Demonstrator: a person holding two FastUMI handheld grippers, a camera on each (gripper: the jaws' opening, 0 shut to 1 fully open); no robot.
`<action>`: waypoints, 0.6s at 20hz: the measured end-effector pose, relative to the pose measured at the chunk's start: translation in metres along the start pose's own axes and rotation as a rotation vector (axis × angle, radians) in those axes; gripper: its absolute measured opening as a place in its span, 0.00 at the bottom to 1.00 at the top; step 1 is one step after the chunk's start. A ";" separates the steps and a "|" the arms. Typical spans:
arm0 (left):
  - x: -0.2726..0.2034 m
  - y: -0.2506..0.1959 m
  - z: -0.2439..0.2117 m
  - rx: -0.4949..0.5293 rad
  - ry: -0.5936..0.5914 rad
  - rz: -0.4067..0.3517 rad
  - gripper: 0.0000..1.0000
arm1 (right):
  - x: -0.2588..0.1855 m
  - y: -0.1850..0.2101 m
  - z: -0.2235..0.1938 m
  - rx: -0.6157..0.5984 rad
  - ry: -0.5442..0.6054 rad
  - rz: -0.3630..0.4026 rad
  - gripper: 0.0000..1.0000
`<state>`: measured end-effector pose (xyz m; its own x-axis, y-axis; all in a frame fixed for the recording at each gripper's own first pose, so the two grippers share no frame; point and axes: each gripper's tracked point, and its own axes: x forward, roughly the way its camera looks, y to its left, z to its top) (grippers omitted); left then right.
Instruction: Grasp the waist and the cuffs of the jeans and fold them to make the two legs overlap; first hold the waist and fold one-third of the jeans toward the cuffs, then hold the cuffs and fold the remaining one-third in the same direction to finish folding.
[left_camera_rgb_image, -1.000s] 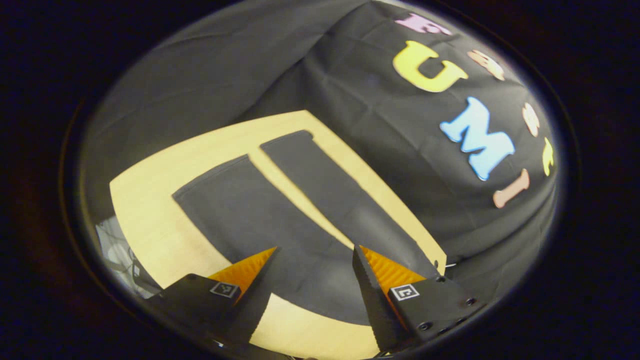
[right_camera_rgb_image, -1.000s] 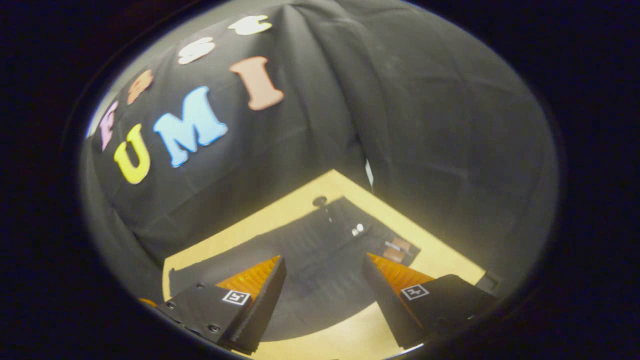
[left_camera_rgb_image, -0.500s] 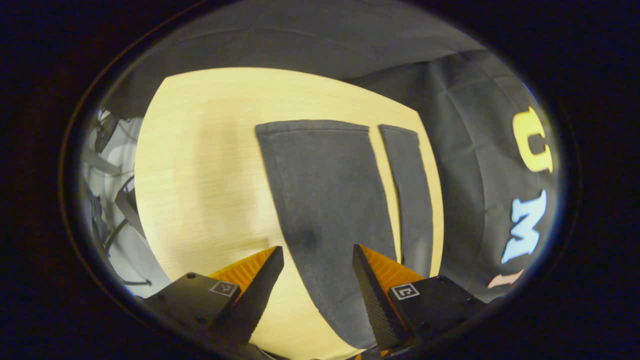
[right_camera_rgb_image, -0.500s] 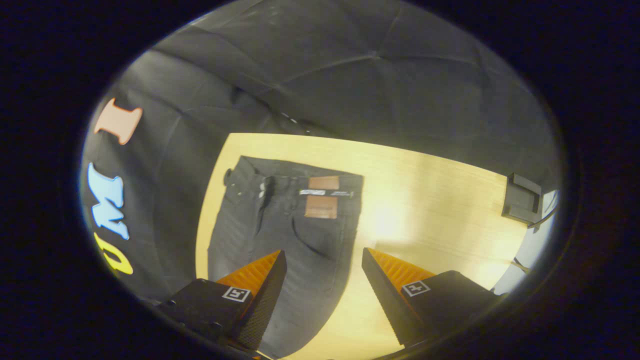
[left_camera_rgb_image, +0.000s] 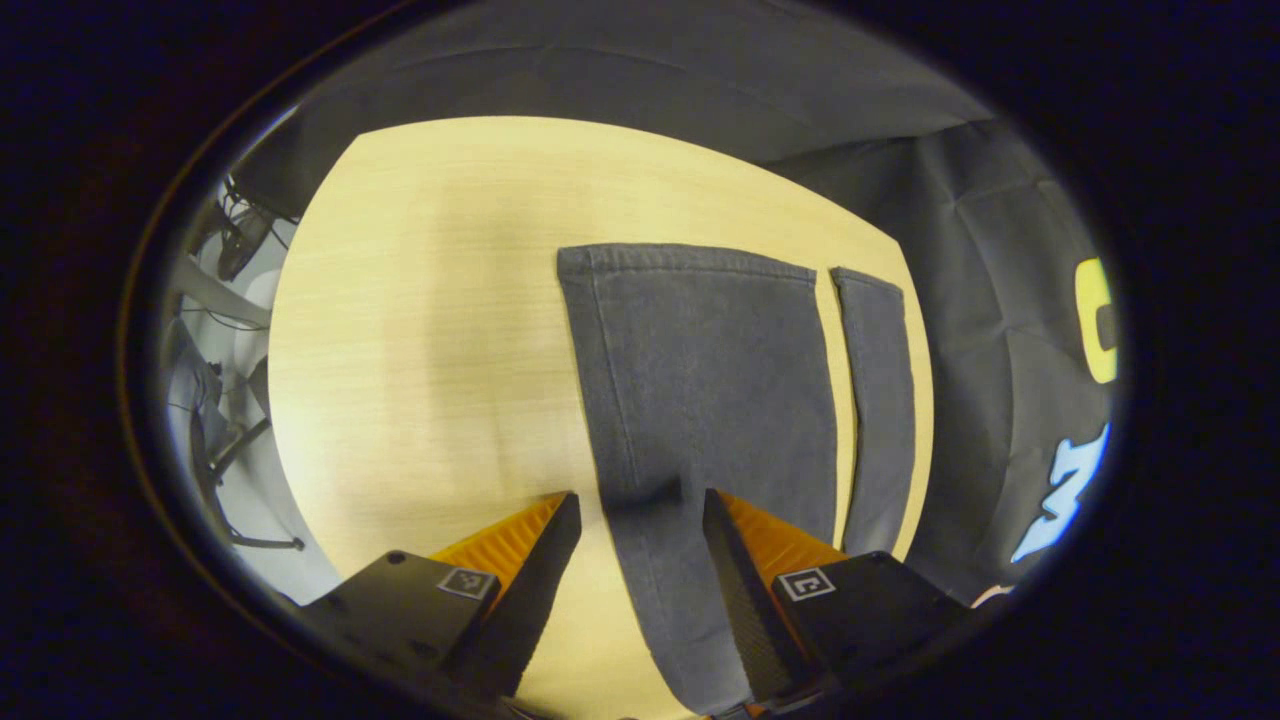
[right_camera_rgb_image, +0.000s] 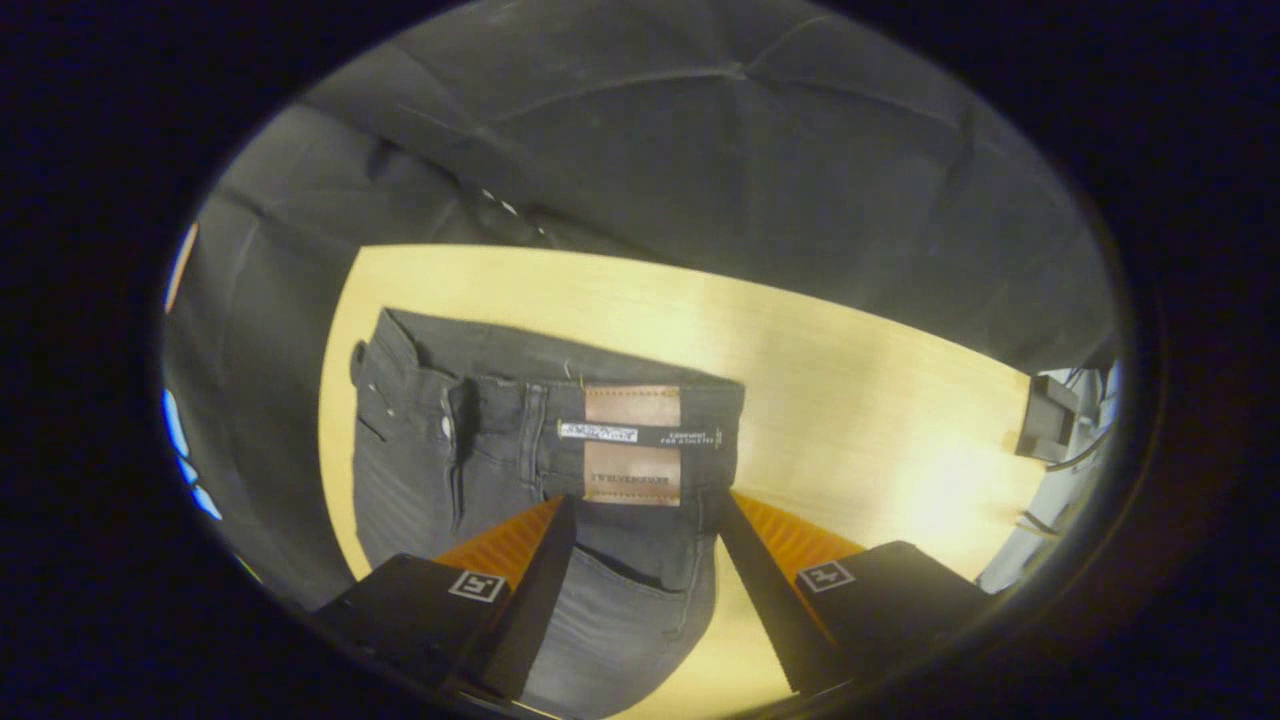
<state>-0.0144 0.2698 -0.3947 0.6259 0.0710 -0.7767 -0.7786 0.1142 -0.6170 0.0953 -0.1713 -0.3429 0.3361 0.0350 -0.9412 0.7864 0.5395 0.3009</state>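
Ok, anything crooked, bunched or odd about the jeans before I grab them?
Nothing stands out. The jeans lie flat on the table, waist straight, both legs smooth and apart with cuffs roughly level. Both tools hover open above them.

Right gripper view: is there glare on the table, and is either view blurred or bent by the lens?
Right gripper view: a bright glare patch on the table right of the jeans, which stay sharp. Left gripper view: even light, a soft shadow band across the table, jeans' legs sharp. Both views bow the table's edges strongly.
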 end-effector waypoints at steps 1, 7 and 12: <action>-0.001 0.001 0.003 -0.010 -0.014 0.002 0.89 | -0.002 0.000 0.000 -0.027 0.002 -0.036 0.89; 0.002 0.002 0.044 0.056 -0.142 0.045 0.86 | 0.002 -0.002 -0.002 -0.101 0.015 -0.156 0.85; 0.020 -0.008 0.058 0.207 -0.188 0.215 0.85 | 0.003 -0.003 -0.003 -0.121 0.011 -0.151 0.83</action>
<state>0.0068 0.3273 -0.3978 0.4609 0.2944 -0.8372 -0.8800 0.2740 -0.3881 0.0922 -0.1706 -0.3476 0.2128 -0.0451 -0.9761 0.7589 0.6368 0.1360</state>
